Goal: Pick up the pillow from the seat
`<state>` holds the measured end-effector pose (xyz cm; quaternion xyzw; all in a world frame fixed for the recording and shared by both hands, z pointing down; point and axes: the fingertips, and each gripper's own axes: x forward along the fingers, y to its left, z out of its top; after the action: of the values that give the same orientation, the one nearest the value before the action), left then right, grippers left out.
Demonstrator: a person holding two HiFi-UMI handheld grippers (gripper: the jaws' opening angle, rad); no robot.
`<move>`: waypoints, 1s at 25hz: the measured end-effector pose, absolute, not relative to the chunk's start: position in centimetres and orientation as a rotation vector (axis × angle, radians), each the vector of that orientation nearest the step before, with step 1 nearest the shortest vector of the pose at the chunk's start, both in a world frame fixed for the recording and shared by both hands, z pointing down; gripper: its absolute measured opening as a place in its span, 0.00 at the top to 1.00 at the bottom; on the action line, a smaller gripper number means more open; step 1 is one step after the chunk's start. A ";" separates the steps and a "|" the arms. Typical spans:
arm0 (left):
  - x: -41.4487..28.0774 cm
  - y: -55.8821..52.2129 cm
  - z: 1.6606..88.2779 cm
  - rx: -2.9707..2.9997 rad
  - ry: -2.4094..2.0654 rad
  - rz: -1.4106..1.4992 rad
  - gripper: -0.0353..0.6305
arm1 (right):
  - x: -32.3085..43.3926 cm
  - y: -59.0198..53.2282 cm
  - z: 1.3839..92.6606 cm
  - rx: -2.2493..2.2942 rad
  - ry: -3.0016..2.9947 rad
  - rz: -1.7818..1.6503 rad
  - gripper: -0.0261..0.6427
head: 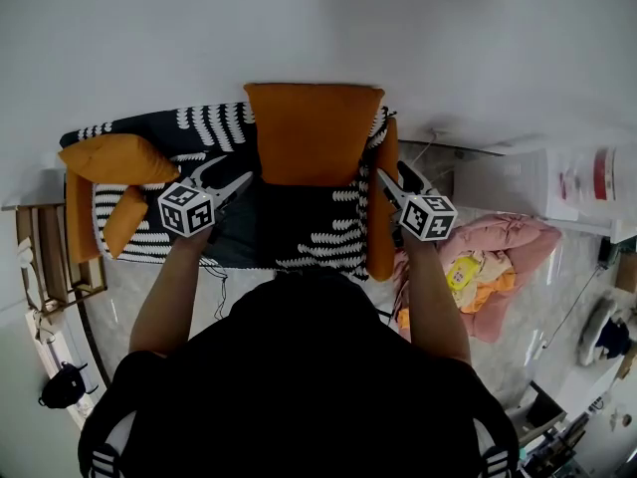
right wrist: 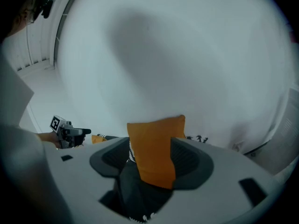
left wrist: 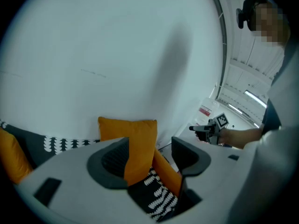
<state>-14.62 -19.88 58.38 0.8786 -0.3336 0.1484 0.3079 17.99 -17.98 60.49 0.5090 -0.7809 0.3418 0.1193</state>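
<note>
Pillow [head: 314, 132] is big and orange. It stands up at the back of the seat [head: 299, 227], in the middle, and leans on the white wall [head: 299, 28]. It looks soft and puffy, so I think it is light and will squash when it is pinched. It will not break, and the cloth does not look slippery. It may flop or bend if it is held by only one corner. A good way, I think, is to take it by its two sides, one tong on each, and to pinch a good bit of the stuffing and not just the thin edge. The left gripper [head: 229, 172] is partly open and has nothing in it. The right gripper [head: 391, 175] is partly open too, with nothing in it. In both gripper views the pillow shows in the gap between the jaws, but it is farther back and nothing touches it. The seat is like a big tray for cushions. Two small orange cushions [head: 117, 157] lie at its left end and a long orange cushion [head: 383, 207] stands along its right side. A wooden rack [head: 45, 257] is next to the left end, and I cannot tell what is in it.
</note>
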 end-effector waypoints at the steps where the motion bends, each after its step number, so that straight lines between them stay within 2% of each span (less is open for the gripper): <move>1: -14.5 -20.1 58.7 2.319 -0.881 0.400 0.51 | 18.0 -18.4 60.9 1.484 -2.281 1.010 0.55; 25: -14.2 -28.8 67.2 2.171 -0.990 0.444 0.51 | 19.2 -27.8 69.4 1.410 -2.218 1.137 0.55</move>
<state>-14.21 -28.79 67.23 0.8380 -0.3821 0.1715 0.3498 19.21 -27.81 69.37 0.4877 -0.7670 0.3933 0.1384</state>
